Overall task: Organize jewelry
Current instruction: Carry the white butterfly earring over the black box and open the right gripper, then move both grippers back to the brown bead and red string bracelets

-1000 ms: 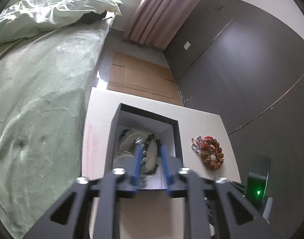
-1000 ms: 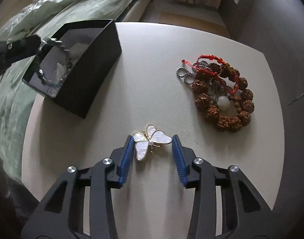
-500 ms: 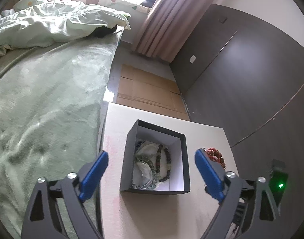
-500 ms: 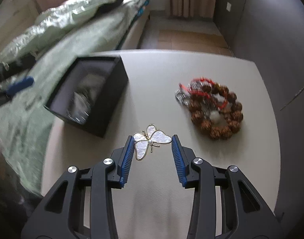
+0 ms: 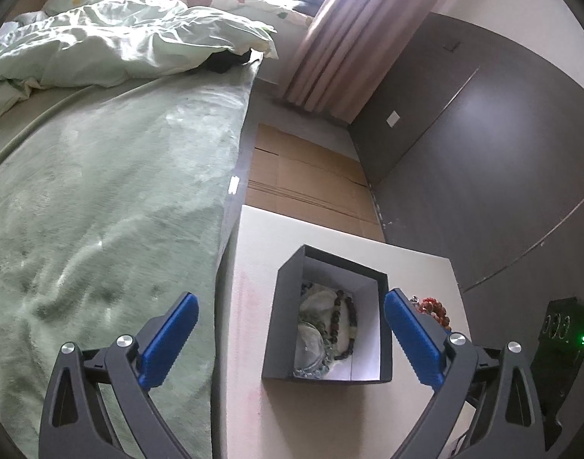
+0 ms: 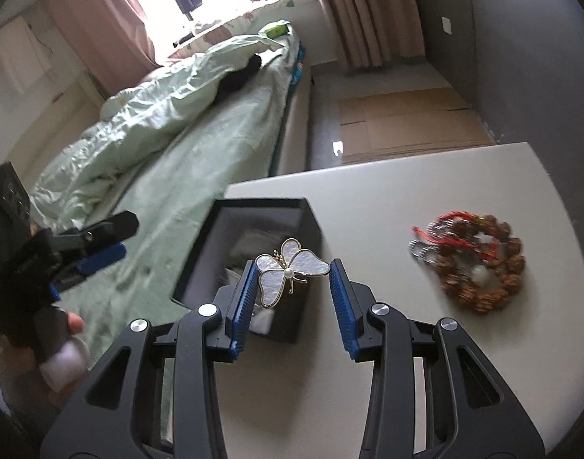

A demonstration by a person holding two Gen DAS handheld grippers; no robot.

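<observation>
Each tool, left (image 5: 290, 338) and right (image 6: 292, 298), has black angular arms with triangular cut-outs, silver round screws at the joints, and ribbed blue pads (image 6: 243, 298). Bare skin and a fingertip (image 6: 74, 322) show on the left hand.

I'm looking at a home bedroom: bed (image 5: 100, 199) with green blanket and rumpled duvet (image 5: 112, 53) right against the counter's (image 5: 330, 413) left edge, pink curtains (image 5: 337, 38) at a bright window, flattened cardboard (image 5: 307, 179) on the floor past its far edge.
</observation>
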